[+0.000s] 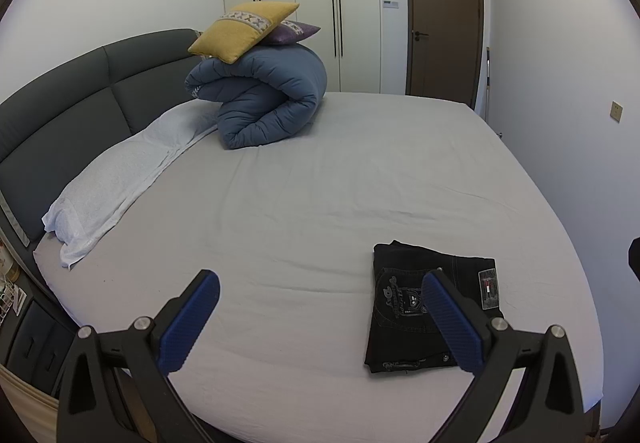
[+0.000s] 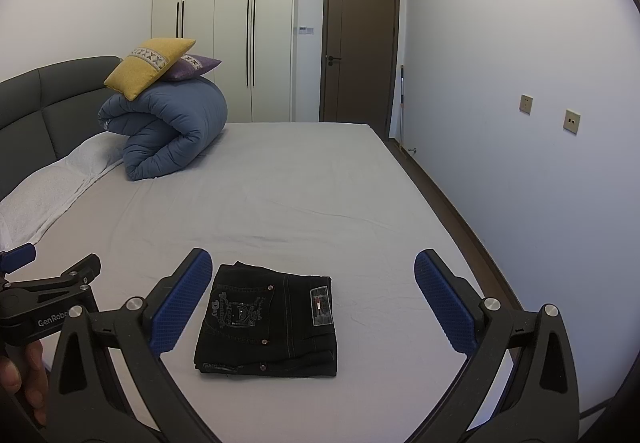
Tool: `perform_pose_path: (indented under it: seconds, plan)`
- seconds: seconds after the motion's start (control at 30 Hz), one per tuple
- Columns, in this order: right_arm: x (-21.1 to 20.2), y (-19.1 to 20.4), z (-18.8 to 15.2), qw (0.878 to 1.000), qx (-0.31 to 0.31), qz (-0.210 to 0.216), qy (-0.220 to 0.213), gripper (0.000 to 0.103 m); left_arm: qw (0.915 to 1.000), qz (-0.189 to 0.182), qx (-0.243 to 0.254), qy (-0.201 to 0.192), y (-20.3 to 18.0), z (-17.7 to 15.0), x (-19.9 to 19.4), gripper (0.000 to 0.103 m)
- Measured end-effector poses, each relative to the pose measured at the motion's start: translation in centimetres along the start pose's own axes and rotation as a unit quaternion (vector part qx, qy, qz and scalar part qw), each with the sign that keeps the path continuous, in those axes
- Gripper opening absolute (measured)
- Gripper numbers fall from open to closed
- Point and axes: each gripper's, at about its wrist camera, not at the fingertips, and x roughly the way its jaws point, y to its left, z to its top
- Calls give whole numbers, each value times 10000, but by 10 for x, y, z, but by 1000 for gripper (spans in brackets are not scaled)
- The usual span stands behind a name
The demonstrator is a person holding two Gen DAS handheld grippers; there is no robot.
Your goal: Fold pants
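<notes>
Black jeans point(image 2: 268, 317) lie folded into a compact rectangle on the grey bed sheet point(image 2: 300, 203), back pocket embroidery and label facing up. They also show in the left wrist view point(image 1: 404, 307), partly behind my left gripper's right finger. My right gripper point(image 2: 314, 303) is open and empty, held above the jeans, which sit between its blue pads. My left gripper point(image 1: 320, 317) is open and empty, to the left of the jeans; its body also shows in the right wrist view point(image 2: 48, 295), held by a hand.
A rolled blue duvet point(image 2: 172, 131) with a yellow cushion point(image 2: 148, 65) and a purple cushion point(image 2: 192, 67) sits by the dark headboard point(image 1: 60, 115). A white pillow point(image 1: 120, 171) lies along the headboard. A wall point(image 2: 520, 123) runs close along the bed's right edge.
</notes>
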Motion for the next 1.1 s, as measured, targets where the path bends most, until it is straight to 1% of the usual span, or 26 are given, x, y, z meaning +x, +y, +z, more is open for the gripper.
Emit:
perform_pose_path:
  seconds: [1.1]
  plan:
    - [2,-4,5,10000,-14,18,6,103,10000,-38,47,19,3,-2,2,103]
